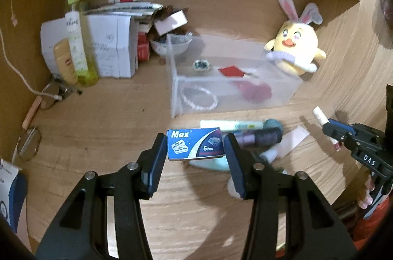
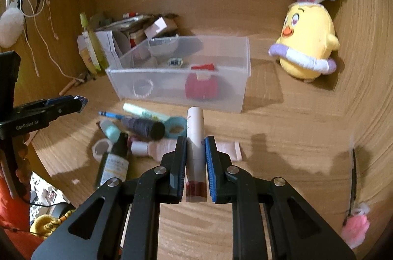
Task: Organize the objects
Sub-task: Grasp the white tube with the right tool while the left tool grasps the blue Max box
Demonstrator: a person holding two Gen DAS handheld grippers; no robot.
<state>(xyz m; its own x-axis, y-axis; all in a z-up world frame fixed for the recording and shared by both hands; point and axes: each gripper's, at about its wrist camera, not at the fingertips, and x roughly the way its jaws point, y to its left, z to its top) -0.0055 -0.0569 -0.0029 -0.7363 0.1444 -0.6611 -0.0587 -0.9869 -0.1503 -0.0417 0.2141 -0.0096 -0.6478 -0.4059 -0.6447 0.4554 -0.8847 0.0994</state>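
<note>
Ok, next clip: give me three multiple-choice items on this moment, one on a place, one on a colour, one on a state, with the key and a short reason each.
1. Where does the white bead bracelet lie?
A. inside the clear plastic box
B. on the plush chick
C. among the tubes on the desk

2. What colour is the small box marked Max?
A. green
B. blue
C. orange

3. What is between the right tongs?
A. nothing
B. a pair of glasses
C. a white tube with a dark red end

Key: 1 A, the bracelet shows through the box's clear wall in both views. 2 B, its printed face is blue with white lettering, held between the left tongs. 3 C, the pads press on both sides of the tube in the right wrist view.
</note>
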